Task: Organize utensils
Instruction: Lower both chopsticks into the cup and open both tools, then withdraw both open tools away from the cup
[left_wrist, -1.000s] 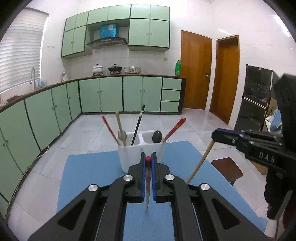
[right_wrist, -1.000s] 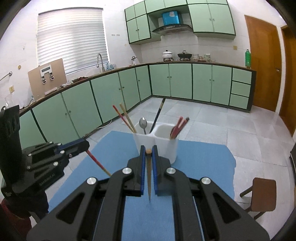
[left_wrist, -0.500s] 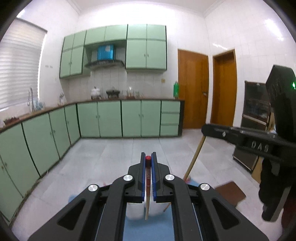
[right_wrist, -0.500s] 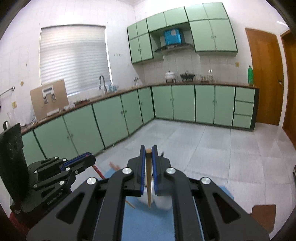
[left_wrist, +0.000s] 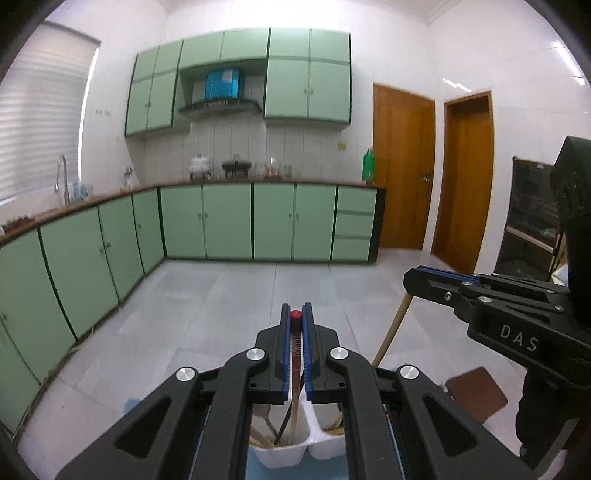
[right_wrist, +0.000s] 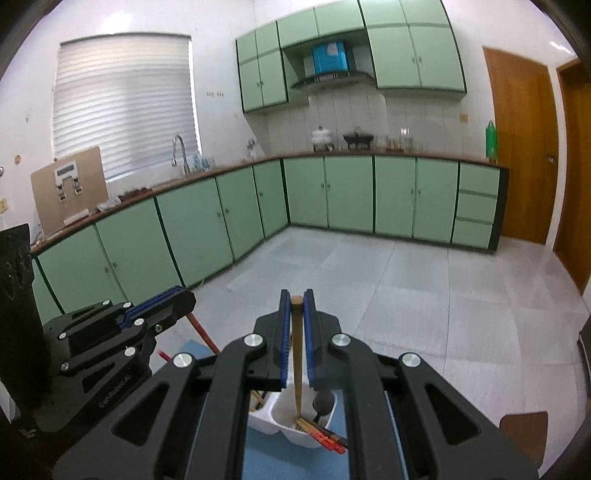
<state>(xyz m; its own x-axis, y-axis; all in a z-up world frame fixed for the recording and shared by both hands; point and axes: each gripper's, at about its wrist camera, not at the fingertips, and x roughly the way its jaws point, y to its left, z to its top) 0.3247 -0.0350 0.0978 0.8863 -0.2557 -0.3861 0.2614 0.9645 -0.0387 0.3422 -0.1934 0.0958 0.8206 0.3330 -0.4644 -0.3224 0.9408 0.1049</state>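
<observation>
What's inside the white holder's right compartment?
In the white holder, the right compartment holds red chopsticks, a dark spoon and the wooden chopstick's tip. Its bottom is hidden.

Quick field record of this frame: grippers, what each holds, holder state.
left gripper: shut on red chopstick, held near upright, lower end down inside the holder's left compartment
right gripper: shut on wooden chopstick, tip down inside the right compartment
holder: white, two compartments, on blue mat
left compartment: several utensils already in
right compartment: red chopsticks leaning out, dark spoon
release: not yet, both chopsticks gripped
</observation>
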